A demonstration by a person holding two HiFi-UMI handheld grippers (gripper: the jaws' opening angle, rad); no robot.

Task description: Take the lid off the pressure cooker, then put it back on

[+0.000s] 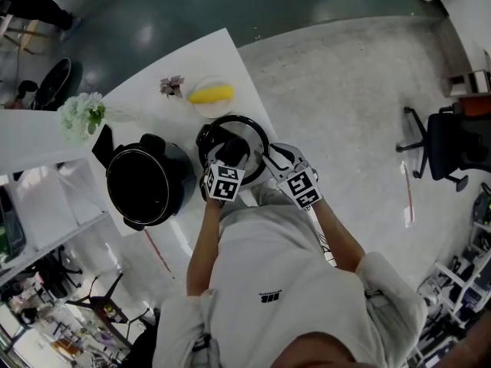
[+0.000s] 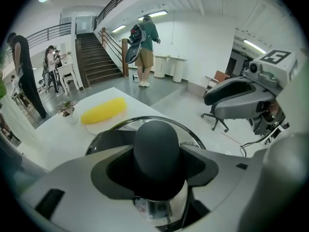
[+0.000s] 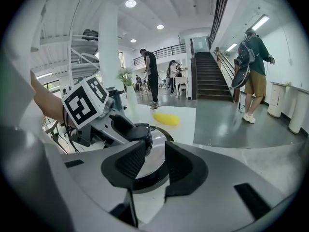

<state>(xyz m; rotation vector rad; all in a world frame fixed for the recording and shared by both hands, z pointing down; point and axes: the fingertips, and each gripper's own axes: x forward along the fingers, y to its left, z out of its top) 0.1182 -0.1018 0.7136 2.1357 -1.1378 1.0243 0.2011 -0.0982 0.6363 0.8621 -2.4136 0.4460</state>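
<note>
- One lid point(image 1: 247, 138) flat on the bench point(image 1: 207, 52), just beside the open pressure cooker point(image 1: 146, 184), its black knob point(image 2: 157, 139) between the left claw point(image 1: 230, 158) pads.
- Beyond it, a yellow object point(image 1: 212, 93) on a small plate point(image 1: 201, 109).
- Left claw clamped on that knob; right claw point(image 3: 155, 161) slightly open, empty, at the lid's rim.

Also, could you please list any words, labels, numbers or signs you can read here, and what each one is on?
Nothing can be read here.
Sticker on the lid, under its knob: print too blurred to read.
Logo on the shirt: too small to read.
Marker cubes: black-and-white patterns, no letters.
</note>
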